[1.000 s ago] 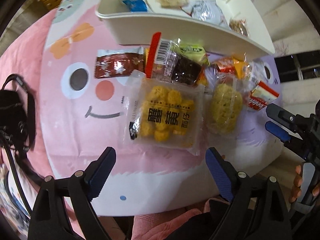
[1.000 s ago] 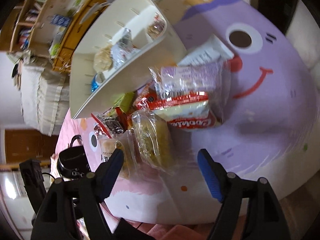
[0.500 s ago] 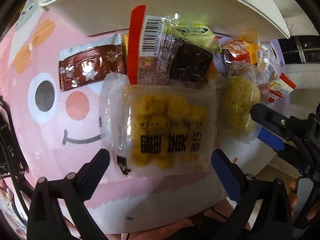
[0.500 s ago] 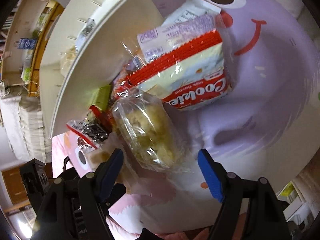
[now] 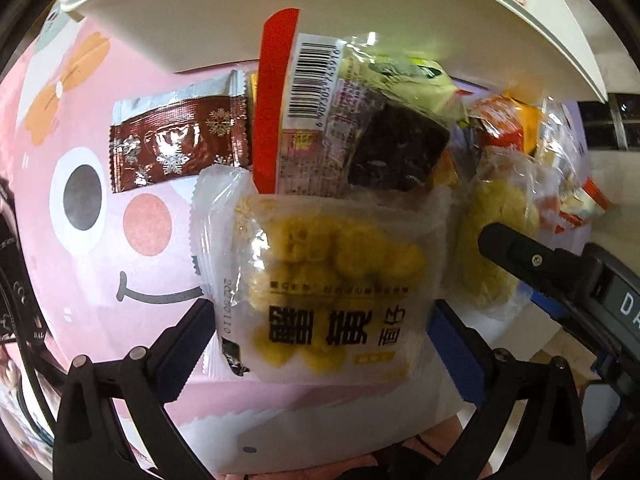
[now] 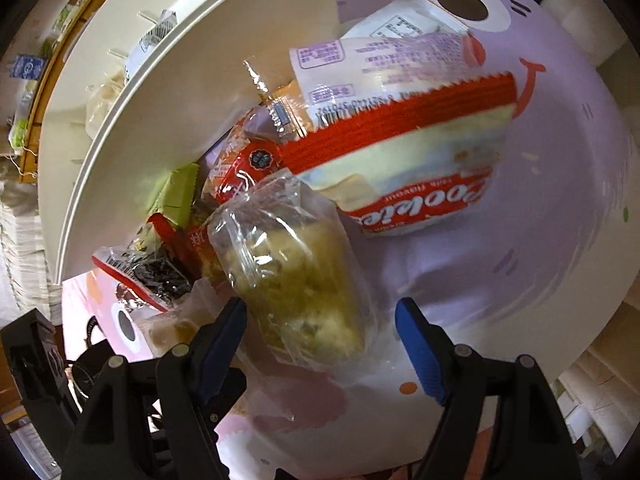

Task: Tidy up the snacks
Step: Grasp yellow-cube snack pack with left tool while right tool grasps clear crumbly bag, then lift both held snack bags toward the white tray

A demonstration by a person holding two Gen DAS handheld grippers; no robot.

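Note:
A clear packet of yellow puffs (image 5: 328,280) lies on the pink side of the table mat, and my left gripper (image 5: 320,332) is open with a finger on each side of it. A clear bag with a pale yellow-green cake (image 6: 304,280) lies beside it; my right gripper (image 6: 320,340) is open and straddles its near end. That bag also shows in the left wrist view (image 5: 496,240), with the right gripper's finger (image 5: 536,264) over it. Behind lie a red barcode packet (image 5: 304,120), a brown foil packet (image 5: 176,144) and a red cookie pack (image 6: 420,168).
A white tray (image 5: 280,8) holding several snacks stands right behind the pile; its wall (image 6: 168,120) runs along the left in the right wrist view. A green packet (image 6: 176,196) leans against it. The table's near edge (image 5: 320,440) is just below the fingers.
Both grippers have moved forward and down toward the pile. The left now brackets the yellow puff packet and the right brackets the cake bag. Both stayed open.

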